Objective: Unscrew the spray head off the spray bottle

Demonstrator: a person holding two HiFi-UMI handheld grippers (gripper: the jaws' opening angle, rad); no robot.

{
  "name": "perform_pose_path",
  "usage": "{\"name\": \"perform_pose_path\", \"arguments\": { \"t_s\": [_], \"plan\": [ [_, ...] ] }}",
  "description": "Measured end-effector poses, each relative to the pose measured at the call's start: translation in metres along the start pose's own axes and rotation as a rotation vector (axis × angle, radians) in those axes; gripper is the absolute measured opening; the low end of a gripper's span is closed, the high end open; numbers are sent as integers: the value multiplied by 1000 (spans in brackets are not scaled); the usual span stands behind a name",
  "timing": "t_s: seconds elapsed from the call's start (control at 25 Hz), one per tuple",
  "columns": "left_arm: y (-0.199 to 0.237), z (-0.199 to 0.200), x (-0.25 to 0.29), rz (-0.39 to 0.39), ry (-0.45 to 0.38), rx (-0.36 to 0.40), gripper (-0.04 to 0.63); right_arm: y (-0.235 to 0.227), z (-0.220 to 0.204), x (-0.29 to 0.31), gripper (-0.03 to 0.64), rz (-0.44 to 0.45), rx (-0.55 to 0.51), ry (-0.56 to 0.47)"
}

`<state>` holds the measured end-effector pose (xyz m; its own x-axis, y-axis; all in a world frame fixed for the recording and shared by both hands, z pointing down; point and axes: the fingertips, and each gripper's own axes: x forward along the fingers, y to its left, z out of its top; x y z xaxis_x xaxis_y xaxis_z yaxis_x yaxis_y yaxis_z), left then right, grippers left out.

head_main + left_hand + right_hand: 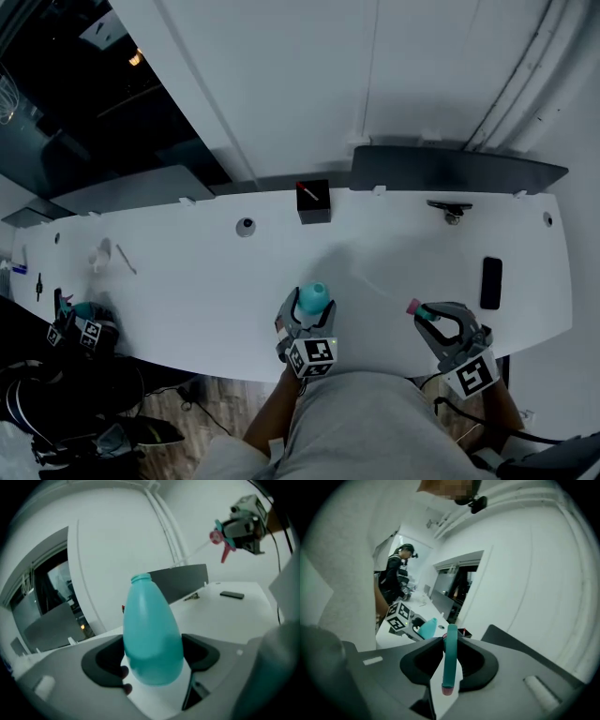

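A teal spray bottle point(315, 298) with a bare threaded neck point(140, 578) stands between the jaws of my left gripper point(307, 317), which is shut on its body point(152, 639) near the white table's point(187, 281) front edge. The spray head point(418, 310), teal with a pink tip, is off the bottle. My right gripper point(433, 322) is shut on it, to the right of the bottle. In the right gripper view the head's teal part point(450, 656) runs upright between the pads. The left gripper view shows the right gripper point(243, 524) raised at upper right with the spray head point(220, 540).
A black phone point(490, 281) lies at the table's right. A small black box point(313, 202) and a metal clamp point(451, 210) sit along the back edge, with a dark panel point(450, 167) behind. Another person point(396, 581) works with marker-cube grippers point(80, 330) at the far left.
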<state>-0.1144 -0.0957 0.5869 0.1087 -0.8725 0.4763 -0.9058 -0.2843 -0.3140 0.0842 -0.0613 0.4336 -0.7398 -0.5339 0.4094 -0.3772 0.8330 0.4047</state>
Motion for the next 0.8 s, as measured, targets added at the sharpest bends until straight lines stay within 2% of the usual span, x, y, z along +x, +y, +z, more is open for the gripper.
{"name": "perform_pose_path", "arguments": {
  "t_s": [0.16, 0.24, 0.32, 0.48, 0.56, 0.8],
  "plan": [
    [-5, 28, -9, -64, -98, -116, 380, -21, -34, 14, 92, -243, 137, 115],
    [-15, 50, -12, -111, -150, -192, 380, -19, -38, 42, 92, -326, 242, 106],
    [-24, 66, -15, -138, -178, -252, 382, -13, -31, 72, 92, -352, 326, 68],
    [-31, 74, -20, -147, -176, -254, 382, -5, -26, 102, 92, -379, 415, 37],
    [-24, 70, -23, -138, -164, -281, 382, 1, -27, 106, 92, -372, 458, 32],
    [-5, 46, -31, -99, -121, -322, 382, 18, -37, 102, 92, -382, 494, 72]
  ]
}}
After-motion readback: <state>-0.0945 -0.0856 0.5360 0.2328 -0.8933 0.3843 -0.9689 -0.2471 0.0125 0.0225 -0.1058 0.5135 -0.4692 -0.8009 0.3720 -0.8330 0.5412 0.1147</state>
